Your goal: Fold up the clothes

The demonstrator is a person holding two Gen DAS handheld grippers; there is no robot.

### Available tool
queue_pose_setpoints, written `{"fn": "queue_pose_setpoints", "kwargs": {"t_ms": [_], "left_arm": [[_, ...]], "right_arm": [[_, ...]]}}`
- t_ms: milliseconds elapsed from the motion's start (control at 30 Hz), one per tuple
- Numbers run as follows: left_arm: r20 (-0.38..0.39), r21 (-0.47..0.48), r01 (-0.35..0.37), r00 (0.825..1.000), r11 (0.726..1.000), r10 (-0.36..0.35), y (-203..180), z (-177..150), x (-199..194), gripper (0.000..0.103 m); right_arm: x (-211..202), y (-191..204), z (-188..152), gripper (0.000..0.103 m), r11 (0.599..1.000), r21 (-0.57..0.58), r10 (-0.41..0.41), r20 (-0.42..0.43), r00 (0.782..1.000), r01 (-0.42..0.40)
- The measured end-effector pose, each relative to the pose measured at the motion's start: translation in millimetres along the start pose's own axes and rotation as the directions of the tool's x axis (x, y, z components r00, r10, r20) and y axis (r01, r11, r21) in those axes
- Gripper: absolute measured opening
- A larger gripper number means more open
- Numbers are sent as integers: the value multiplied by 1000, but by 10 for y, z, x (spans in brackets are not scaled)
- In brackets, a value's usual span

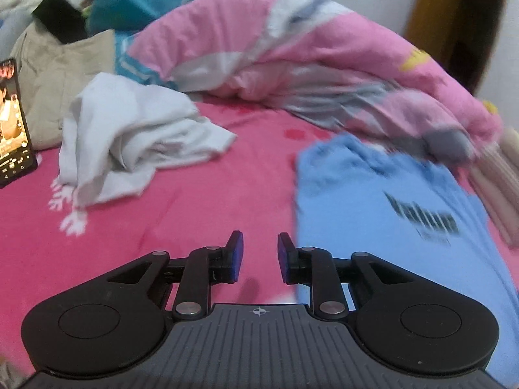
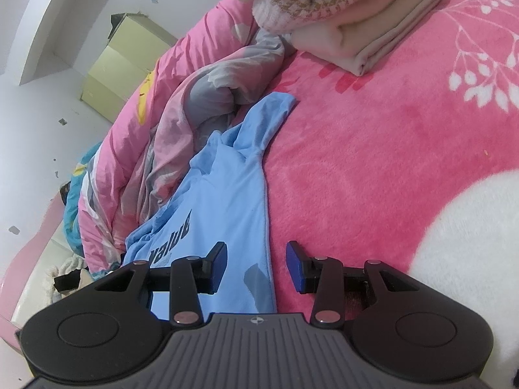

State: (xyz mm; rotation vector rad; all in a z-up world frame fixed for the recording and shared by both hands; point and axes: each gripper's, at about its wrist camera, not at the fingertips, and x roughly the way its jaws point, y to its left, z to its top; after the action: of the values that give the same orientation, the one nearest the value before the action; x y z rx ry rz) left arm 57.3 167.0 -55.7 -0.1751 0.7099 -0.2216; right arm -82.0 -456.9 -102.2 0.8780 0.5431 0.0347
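The light blue T-shirt [image 2: 223, 201] is spread on the pink bed blanket [image 2: 373, 168], against the bunched quilt [image 2: 168, 123]. Both the left tool [image 1: 259, 257] and right tool [image 2: 256, 267] are held released above its edge, nothing gripped.

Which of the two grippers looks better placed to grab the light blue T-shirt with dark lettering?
Probably the right gripper: it is open right over the light blue T-shirt, straddling its edge. The left gripper, also open, hangs over bare pink blanket beside it.
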Motion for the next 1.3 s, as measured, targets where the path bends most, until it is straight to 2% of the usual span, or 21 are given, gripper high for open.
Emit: {"fn": "queue_pose_setpoints", "kwargs": {"t_ms": [100, 200, 333, 567, 700, 800, 833, 867, 933, 1033, 1067, 1200, 1300], "left_arm": [[-26, 77, 51, 998, 996, -49, -208, -234, -197, 22], [-48, 133, 38, 998, 990, -31, -375, -465, -272, 22], [-14, 136, 105, 994, 985, -104, -528, -578, -339, 22], [-43, 250, 112, 994, 962, -104, -849, -737, -100, 22], [-87, 209, 115, 991, 971, -98, -789, -789, 26, 22], [-92, 186, 121, 990, 975, -106, -746, -790, 56, 22], [-93, 178, 123, 990, 976, -108, -732, -791, 65, 22], [-94, 177, 123, 990, 976, -108, -728, -789, 77, 22], [-94, 181, 123, 990, 976, -107, -732, -790, 85, 22], [-94, 187, 126, 989, 974, -110, -727, -801, 92, 23], [-94, 187, 127, 989, 974, -111, -725, -803, 93, 23], [-91, 188, 124, 990, 974, -108, -724, -810, 94, 23], [-87, 191, 122, 991, 974, -107, -730, -821, 88, 23]], "right_arm": [[-10, -6, -5, 43, 1000, 4, 5, 1, 1000, -5], [-19, -19, -1, 43, 1000, 13, 11, -4, 1000, -11], [-2, -25, 59, 43, 1000, 30, 11, -37, 999, -10], [211, 79, 276, 44, 999, -26, -34, -77, 996, 32], [417, 86, 403, 44, 998, -45, -38, -106, 994, 33], [507, 178, 391, 34, 992, -123, -57, -123, 991, 41], [520, 218, 369, 22, 986, -159, -75, -125, 989, 54], [527, 263, 347, 4, 978, -198, -99, -125, 987, 73], [485, 330, 334, 3, 965, -243, -127, -95, 987, 101], [348, 389, 397, 2, 942, -294, -166, 8, 986, 162], [348, 373, 417, 2, 938, -298, -180, 17, 983, 177], [492, 232, 400, 3, 931, -298, -229, -22, 973, 212], [414, 189, 426, 6, 952, -242, -202, -24, 979, 190]]}}
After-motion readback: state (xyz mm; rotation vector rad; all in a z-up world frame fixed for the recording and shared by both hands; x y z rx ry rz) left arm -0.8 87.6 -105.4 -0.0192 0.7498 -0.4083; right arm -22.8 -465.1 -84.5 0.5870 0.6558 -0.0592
